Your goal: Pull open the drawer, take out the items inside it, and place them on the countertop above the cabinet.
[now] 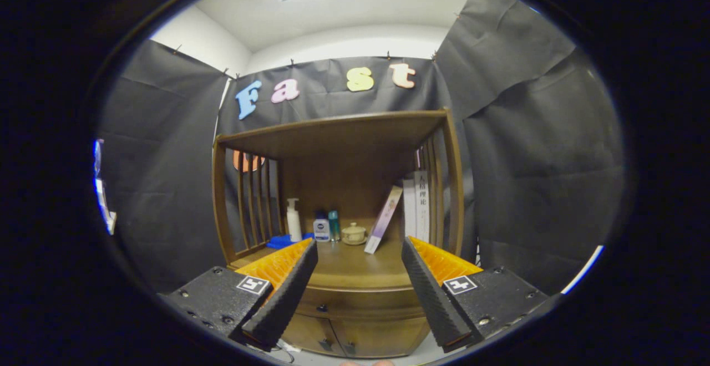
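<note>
A brown wooden cabinet point(338, 150) stands ahead of me against the booth's wall. Its closed drawer point(360, 301) with a small dark knob point(322, 307) lies between my fingers, some way beyond them. Above the drawer is the countertop point(355, 269), under a roofed shelf with slatted sides. My gripper point(359, 249) is open and holds nothing; its fingers frame the drawer front from a distance. What is inside the drawer is hidden.
On the countertop's back stand a white pump bottle point(293, 220), a small white bottle point(321, 227), a teal bottle point(333, 224), a small lidded jar point(353, 234), a leaning book point(384, 219) and upright books point(417, 205). A blue cloth point(279, 241) lies left. Two lower doors point(346, 337) sit below the drawer.
</note>
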The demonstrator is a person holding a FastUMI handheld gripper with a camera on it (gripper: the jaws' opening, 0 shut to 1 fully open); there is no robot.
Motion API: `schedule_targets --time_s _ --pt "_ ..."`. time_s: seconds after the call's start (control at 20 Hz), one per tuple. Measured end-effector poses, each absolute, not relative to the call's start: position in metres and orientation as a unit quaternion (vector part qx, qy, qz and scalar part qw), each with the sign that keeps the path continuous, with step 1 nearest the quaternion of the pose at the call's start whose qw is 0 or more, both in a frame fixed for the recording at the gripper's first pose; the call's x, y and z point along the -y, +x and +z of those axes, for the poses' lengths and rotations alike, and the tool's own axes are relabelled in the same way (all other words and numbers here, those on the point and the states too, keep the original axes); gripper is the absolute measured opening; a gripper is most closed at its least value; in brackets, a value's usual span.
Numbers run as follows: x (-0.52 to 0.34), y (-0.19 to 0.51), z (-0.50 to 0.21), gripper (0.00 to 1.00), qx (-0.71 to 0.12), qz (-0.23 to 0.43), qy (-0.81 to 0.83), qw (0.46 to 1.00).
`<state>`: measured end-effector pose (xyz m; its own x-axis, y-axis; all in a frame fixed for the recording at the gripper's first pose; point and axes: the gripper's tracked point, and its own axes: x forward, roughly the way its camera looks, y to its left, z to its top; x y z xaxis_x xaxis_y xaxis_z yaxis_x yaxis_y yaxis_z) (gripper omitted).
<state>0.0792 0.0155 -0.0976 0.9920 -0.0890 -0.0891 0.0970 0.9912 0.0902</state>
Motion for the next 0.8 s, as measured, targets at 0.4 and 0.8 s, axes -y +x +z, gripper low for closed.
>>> schedule_targets --time_s 0.4,0.8 --pt "-0.066 0.125 -0.209 0.99 -0.128 -0.025 0.058 0.99" --pt "-0.083 0.167 -0.315 0.88 -0.213 -0.039 0.053 0.975"
